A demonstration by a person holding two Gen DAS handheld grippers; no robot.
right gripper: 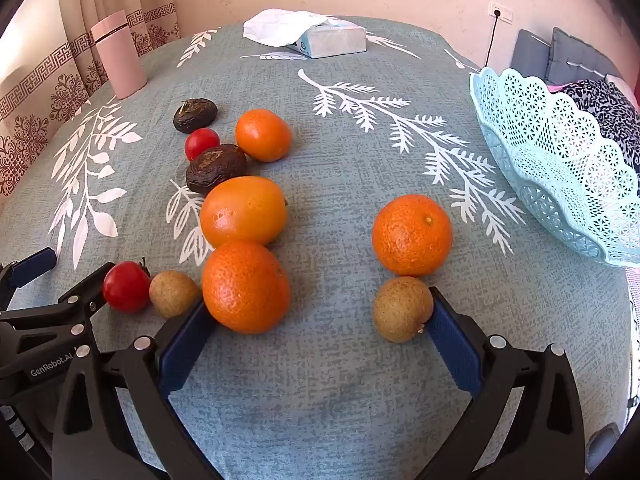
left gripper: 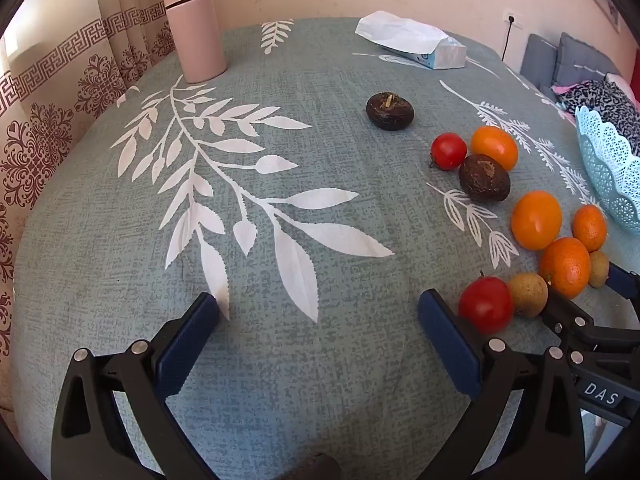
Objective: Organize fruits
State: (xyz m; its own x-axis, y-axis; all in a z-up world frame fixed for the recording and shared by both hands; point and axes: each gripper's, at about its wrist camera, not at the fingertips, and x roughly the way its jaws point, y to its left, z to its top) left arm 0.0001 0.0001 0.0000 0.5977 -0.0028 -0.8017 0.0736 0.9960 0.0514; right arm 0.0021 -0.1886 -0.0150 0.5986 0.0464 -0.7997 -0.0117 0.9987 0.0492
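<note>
Covering the table, a leaf-print tablecloth point(left gripper: 280, 200) lies under both grippers' spread fingers point(right gripper: 456, 344).

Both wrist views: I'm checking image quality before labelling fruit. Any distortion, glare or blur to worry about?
Left wrist view: strong fisheye bend, the table edge curves, corners are vignetted black; the bright window washes out the curtain. Right wrist view: same bend; oranges are sharp, soft shadows only, no glare on the blue basket.

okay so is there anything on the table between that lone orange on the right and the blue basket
Nothing visible. Only bare tablecloth lies between the lone orange and the basket. The small brown fruit sits on the near side, by the open right gripper.
</note>
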